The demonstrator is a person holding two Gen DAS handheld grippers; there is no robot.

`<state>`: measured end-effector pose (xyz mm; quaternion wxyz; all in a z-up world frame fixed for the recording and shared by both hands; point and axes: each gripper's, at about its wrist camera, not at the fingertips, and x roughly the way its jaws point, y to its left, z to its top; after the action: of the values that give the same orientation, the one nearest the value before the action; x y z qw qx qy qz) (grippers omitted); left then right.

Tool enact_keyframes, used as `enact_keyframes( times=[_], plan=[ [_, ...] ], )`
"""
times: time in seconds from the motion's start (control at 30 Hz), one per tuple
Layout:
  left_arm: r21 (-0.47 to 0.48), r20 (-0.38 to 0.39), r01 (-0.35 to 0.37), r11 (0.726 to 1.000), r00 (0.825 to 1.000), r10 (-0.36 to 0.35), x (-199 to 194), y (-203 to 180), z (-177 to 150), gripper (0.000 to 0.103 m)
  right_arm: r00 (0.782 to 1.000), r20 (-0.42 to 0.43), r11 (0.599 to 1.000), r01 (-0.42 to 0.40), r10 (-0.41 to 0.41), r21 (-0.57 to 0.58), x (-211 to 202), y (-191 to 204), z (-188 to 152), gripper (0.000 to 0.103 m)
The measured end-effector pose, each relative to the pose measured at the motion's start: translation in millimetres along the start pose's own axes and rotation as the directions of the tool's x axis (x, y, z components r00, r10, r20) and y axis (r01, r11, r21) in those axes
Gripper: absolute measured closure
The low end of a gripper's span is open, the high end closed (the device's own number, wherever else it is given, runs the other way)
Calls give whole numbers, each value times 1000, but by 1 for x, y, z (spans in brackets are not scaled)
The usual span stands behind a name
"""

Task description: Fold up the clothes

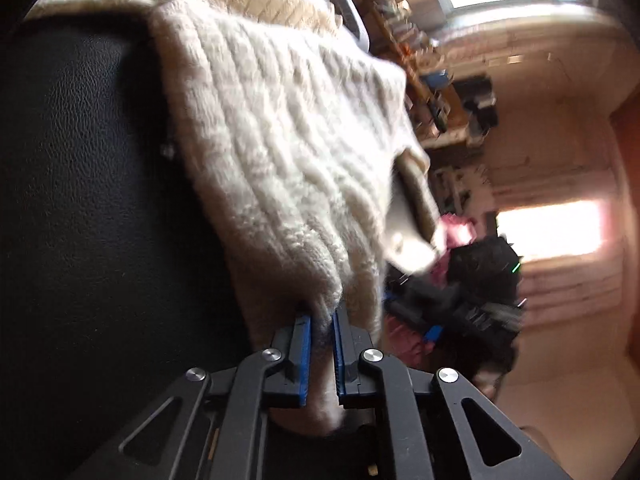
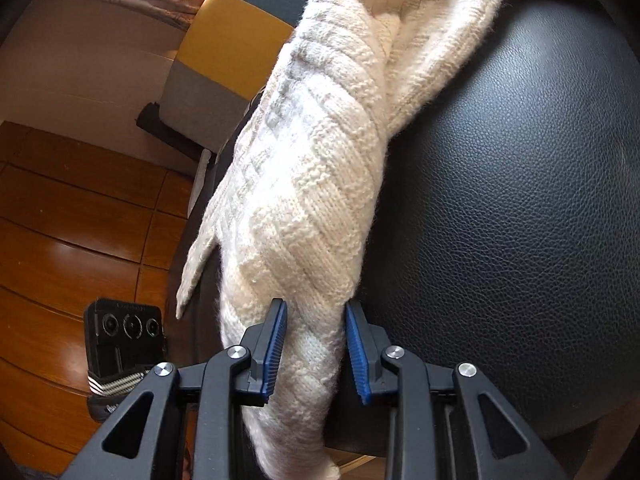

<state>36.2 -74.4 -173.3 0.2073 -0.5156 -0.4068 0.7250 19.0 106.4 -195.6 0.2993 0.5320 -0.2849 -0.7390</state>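
Two hand-held grippers (image 1: pixel 322 314) (image 2: pixel 315 308) clamping cream sweater (image 2: pixel 320 184), no legible writing

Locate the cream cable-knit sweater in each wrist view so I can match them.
Left wrist: cream cable-knit sweater runs from top left down to the left gripper, shut on it.
Right wrist: it hangs from top right down the centre into the right gripper.
Shared landmark: black leather cushion underneath.

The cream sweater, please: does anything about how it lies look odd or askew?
Yes. The cream sweater is bunched and twisted over the black leather seat, one edge hanging past it toward the wooden floor. Both tools grip it.
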Motion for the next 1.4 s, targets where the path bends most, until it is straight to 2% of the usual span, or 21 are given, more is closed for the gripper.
enact_keyframes(
  times=[0.1,0.2,0.3,0.47,0.57,0.67,0.73,0.8,0.83,0.9,0.97,1.07,1.13,1.17,1.2,1.23,1.27,1.3,1.33,1.37,1.4],
  plan=[
    [0,129,76,997,989,-76,-40,-14,20,94,998,68,1000,-9,10,-7,-20,-1,1,71],
    [13,270,131,991,954,-130,-88,-25,46,94,992,126,1000,23,-26,20,-35,-10,4,71],
    [-8,342,124,992,933,-114,-120,-15,67,94,981,159,992,96,-108,81,-42,-23,10,71],
    [-52,444,108,993,893,-74,-166,5,94,94,966,213,974,104,-148,203,-41,-44,39,67],
    [-94,442,89,992,896,-38,-157,26,97,94,976,188,960,58,-112,273,-21,-45,60,63],
    [-118,424,80,990,905,-23,-150,40,97,93,985,143,967,63,-101,248,7,-25,72,59],
    [-127,410,75,989,912,-16,-148,46,94,93,980,126,975,130,-153,179,4,-16,79,59],
    [-135,398,72,988,917,-12,-147,49,91,93,962,116,969,240,-246,62,2,-2,83,70],
    [-132,394,80,988,919,-22,-149,48,89,93,947,97,951,308,-306,-11,5,6,82,87],
    [-114,386,88,990,922,-37,-153,45,84,93,907,96,896,420,-410,-142,3,17,81,91],
    [-85,371,82,993,927,-45,-157,40,79,93,831,131,782,554,-540,-286,-9,27,77,91],
    [-30,330,85,996,941,-70,-158,35,69,93,691,206,587,706,-693,-395,-40,29,69,97],
    [6,282,58,998,958,-58,-150,35,59,93,613,218,506,767,-759,-395,-54,28,69,97],
    [24,258,45,999,965,-50,-145,35,54,93,586,209,489,787,-783,-376,-76,8,64,97],
    [36,236,17,999,972,-26,-138,36,48,93,609,185,533,777,-771,-336,-90,-2,65,95],
    [47,212,-14,999,977,4,-130,38,43,93,703,144,657,706,-697,-266,-106,-12,70,93],
    [47,191,-40,998,981,30,-121,41,38,93,796,111,774,605,-595,-184,-120,-22,73,83],
    [40,171,-49,998,984,41,-114,44,34,93,894,92,891,446,-438,-87,-129,-29,68,75],
    [26,161,-48,999,986,43,-109,48,32,93,948,88,951,308,-304,-25,-131,-33,62,70],
    [11,152,-47,999,987,44,-104,52,29,93,969,78,972,235,-234,-5,-126,-33,57,67],
    [-2,154,-53,999,987,53,-102,55,27,93,975,74,978,211,-210,2,-119,-32,52,67]
  ],
)
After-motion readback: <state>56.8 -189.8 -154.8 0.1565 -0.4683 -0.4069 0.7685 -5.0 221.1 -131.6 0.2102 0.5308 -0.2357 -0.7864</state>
